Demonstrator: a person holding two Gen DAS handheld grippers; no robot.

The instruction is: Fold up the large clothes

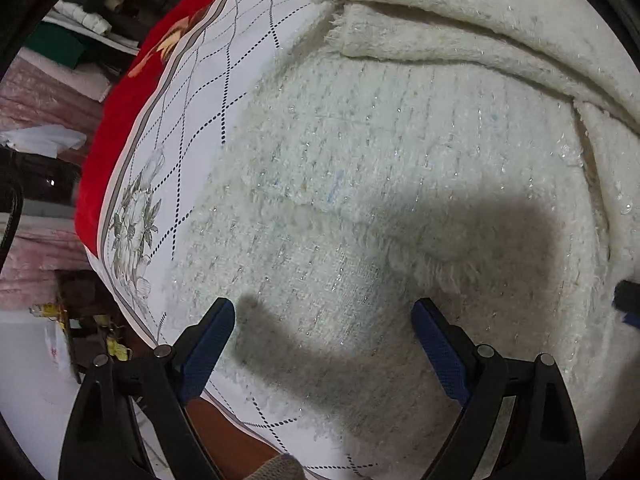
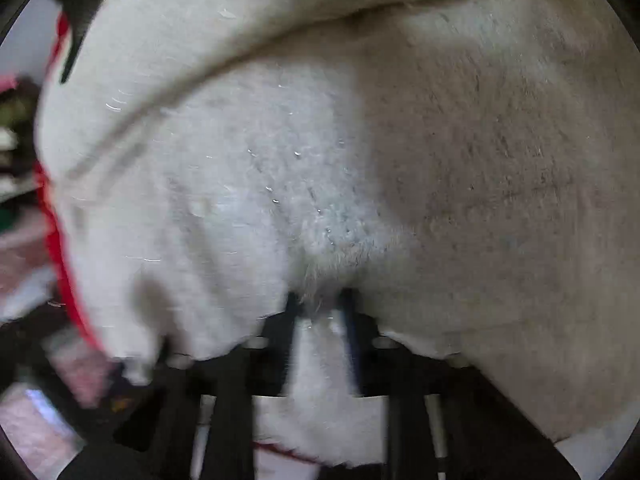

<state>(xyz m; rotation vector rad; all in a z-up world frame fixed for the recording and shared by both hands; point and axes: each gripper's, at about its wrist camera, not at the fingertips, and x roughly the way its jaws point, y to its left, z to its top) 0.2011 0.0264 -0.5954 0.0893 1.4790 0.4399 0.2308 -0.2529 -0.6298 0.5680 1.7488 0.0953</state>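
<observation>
A large fuzzy white knit garment (image 1: 380,152) with glittery threads lies spread on a bed, one thick fold (image 1: 460,28) rolled across its far side. My left gripper (image 1: 324,312) hangs just above the knit near its close edge, blue pads wide apart with nothing between them. In the blurred right wrist view the same white garment (image 2: 260,180) fills the frame. My right gripper (image 2: 320,300) is shut on a bunched pinch of its fabric, which runs down between the two fingers. Its black tip shows at the right edge of the left wrist view (image 1: 628,296).
The garment rests on a white bedsheet (image 1: 208,92) with dotted diamond lines, flower prints and a red border (image 1: 120,120). Beyond the bed's left edge are stacked folded textiles (image 1: 92,12) and pink bedding (image 1: 44,92). A person's gloved hand (image 1: 280,466) shows at the bottom.
</observation>
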